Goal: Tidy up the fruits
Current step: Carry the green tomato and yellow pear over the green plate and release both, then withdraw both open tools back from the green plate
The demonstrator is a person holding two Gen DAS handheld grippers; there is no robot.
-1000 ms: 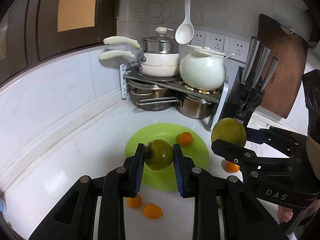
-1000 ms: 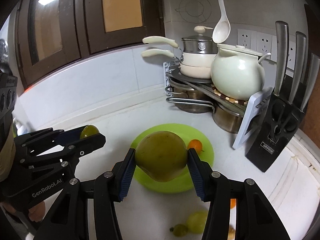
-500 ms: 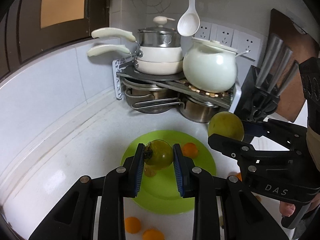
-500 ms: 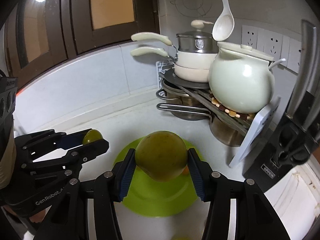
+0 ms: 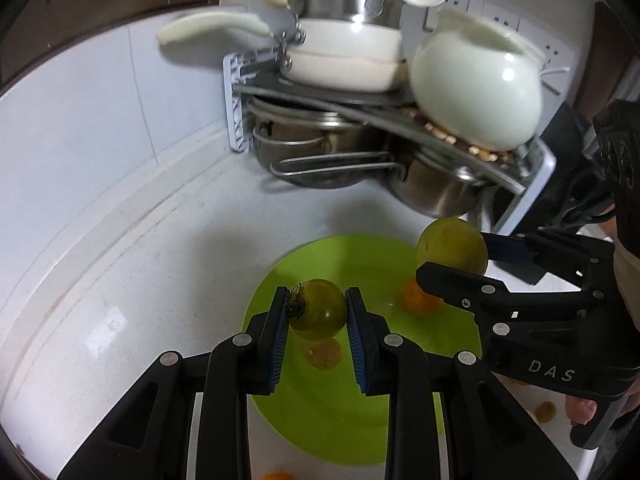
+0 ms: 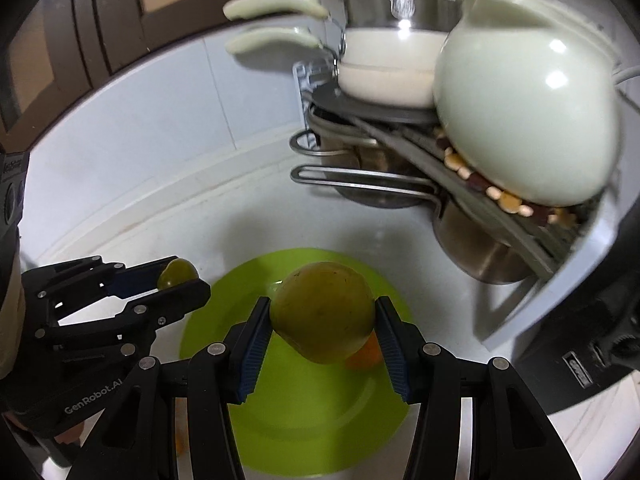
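The small round olive-green fruit with a dark stem (image 5: 319, 309) sits pinched between the blue pads of the left hand-held gripper (image 5: 318, 316), held above the flat lime-green plastic plate (image 5: 320, 408), apparently for release there. The right hand-held gripper (image 6: 323, 326) clamps a large yellow-green pear-shaped fruit (image 6: 323, 312) over the same plate, beside a small orange citrus (image 5: 418, 302). The plate lies on the white bench (image 5: 152, 272).

The white worktop (image 5: 132, 264) carries a lime-green plate (image 5: 328, 412), a corner pot rack (image 5: 240, 92) and small orange fruits (image 5: 545, 411) beside the plate.
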